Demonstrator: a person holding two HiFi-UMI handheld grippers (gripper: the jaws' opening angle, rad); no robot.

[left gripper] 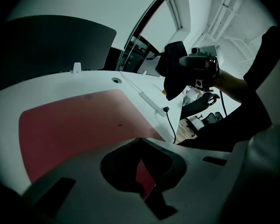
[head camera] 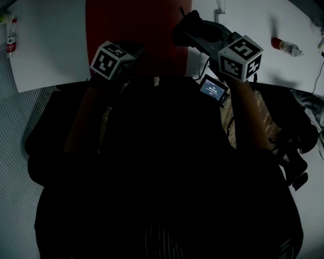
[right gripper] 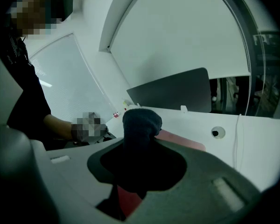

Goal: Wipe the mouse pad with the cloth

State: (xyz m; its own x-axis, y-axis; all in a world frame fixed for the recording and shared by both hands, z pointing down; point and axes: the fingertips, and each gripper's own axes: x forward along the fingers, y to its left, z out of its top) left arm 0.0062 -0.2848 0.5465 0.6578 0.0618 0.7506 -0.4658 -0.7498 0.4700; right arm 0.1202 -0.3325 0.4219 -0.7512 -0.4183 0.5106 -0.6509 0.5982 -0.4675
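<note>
A white, smooth-topped desk (head camera: 54, 47) fills the upper part of the head view, and a dark grey panel (left gripper: 51, 45) with a rounded corner stands upright along its far side. Flat on the desk lies the mouse pad (head camera: 135, 26), a large matte red rectangle with rounded corners and a few small dark specks on its surface. The person's dark sleeves and body block the near edge of the desk and the pad's lower border. The left gripper (left gripper: 142, 174) hangs low over the near part of the pad; its fingers are drawn nearly together with nothing between them, and only a thin sliver of red shows through the gap. The right gripper (right gripper: 139, 157) is raised by the pad's right edge, its fingers pinching the cloth (right gripper: 141, 122), a dark, soft, nubby bundle that bulges out rounded past the fingertips and sits clear of the surface. A small lit screen (head camera: 213, 88) is mounted on that gripper's underside. A clear bottle with a red cap (head camera: 285, 46) lies on its side to the right, well apart from the pad; a small red-labelled bottle (head camera: 11, 36) sits at the far left. A black cable (left gripper: 170, 122) droops over the desk edge, and a round hole (right gripper: 216, 133) pierces the desktop beyond the pad.
</note>
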